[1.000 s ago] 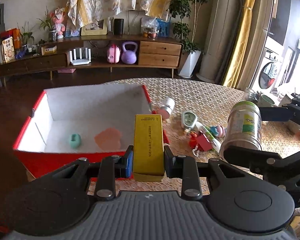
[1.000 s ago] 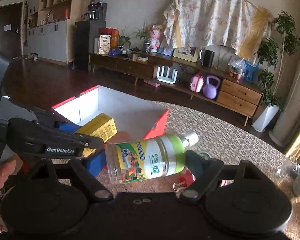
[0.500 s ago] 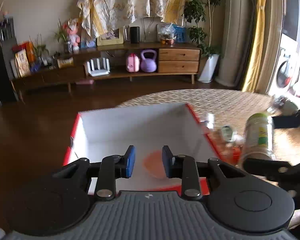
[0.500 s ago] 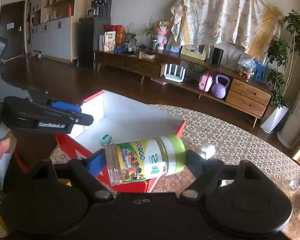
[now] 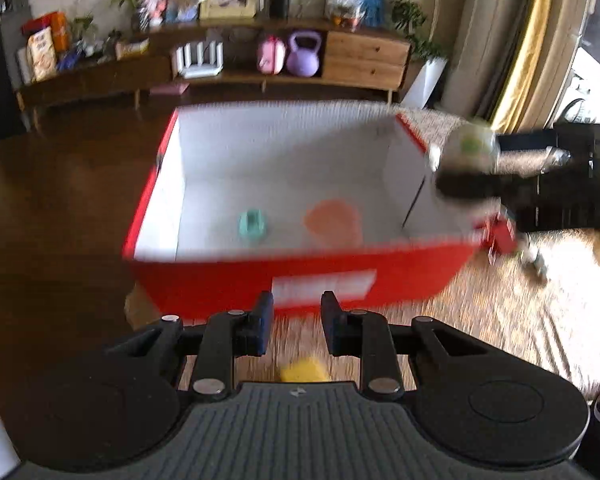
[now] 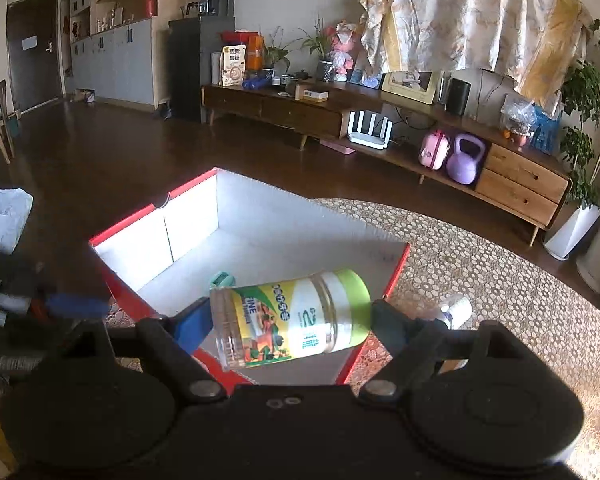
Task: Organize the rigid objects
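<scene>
The left gripper (image 5: 296, 330) has its jaws drawn near together with nothing between them; a yellow box (image 5: 303, 372) lies on the woven surface (image 5: 500, 320) just under them, at six o'clock. Straight ahead at twelve, the red carton (image 5: 260, 276) blocks the way, its white inside holding a teal clip (image 5: 253, 224) and an orange disc (image 5: 332, 222) side by side. The right gripper (image 6: 292, 322) is clamped end to end on a green-capped jar (image 6: 292, 320), held sideways above the carton's near corner; in the left view it shows at two o'clock. A small capped bottle (image 6: 456, 310) lies on the surface at three o'clock of the jar. Farther off, a low wooden sideboard (image 6: 520, 184) carries a purple kettlebell (image 6: 465, 158).
</scene>
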`<state>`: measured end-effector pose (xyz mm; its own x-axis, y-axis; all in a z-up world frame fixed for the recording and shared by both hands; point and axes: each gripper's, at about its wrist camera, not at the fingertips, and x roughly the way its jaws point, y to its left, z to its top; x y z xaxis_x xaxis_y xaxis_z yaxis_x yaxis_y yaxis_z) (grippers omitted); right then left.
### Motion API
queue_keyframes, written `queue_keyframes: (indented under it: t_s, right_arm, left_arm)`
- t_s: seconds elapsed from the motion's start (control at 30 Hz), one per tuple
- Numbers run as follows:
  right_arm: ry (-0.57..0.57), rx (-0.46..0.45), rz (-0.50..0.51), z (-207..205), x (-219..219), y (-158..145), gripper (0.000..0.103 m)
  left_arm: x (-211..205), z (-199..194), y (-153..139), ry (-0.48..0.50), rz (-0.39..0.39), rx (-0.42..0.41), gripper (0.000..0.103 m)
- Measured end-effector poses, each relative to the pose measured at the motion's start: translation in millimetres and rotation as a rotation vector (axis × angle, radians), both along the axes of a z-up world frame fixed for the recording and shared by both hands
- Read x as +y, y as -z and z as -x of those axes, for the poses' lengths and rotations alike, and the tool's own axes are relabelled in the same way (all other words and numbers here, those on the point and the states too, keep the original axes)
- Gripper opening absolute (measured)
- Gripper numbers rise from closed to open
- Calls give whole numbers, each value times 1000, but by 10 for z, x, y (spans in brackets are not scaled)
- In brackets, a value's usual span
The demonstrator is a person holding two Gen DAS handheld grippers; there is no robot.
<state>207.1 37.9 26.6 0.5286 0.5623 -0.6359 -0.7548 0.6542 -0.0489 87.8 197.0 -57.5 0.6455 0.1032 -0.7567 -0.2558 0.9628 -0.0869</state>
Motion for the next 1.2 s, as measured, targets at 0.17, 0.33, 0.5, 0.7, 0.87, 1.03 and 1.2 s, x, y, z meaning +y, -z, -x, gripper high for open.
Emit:
queue_keyframes:
  t_s: [0.17, 0.33, 0.5, 0.7, 0.87, 1.03, 1.2]
  right_arm:
    - [0, 2, -1, 34, -30, 2, 85]
    - [2, -5, -14, 63, -58, -23, 85]
    - [4, -6, -26, 64, -85, -49, 85]
    - [5, -9, -27, 59, -67, -73, 85]
    - [-1, -11, -25, 71, -49, -70, 85]
    - [-4, -5, -20, 61, -18, -55, 85]
    - [-4, -2, -8, 37, -16, -32, 85]
  left_arm:
    - [-163, 178, 300, -17, 30, 71, 27]
    - [-231, 230, 544, -52, 62, 100, 39]
    - [-306, 192, 573, -91, 6, 70, 76]
    - [-345, 56, 711, -103, -1, 120, 75]
    - [-341, -2, 781, -112, 1, 137, 44]
    - [-376, -11, 782, -86, -36, 122, 29]
    - [-289, 24, 753, -87, -28, 100, 29]
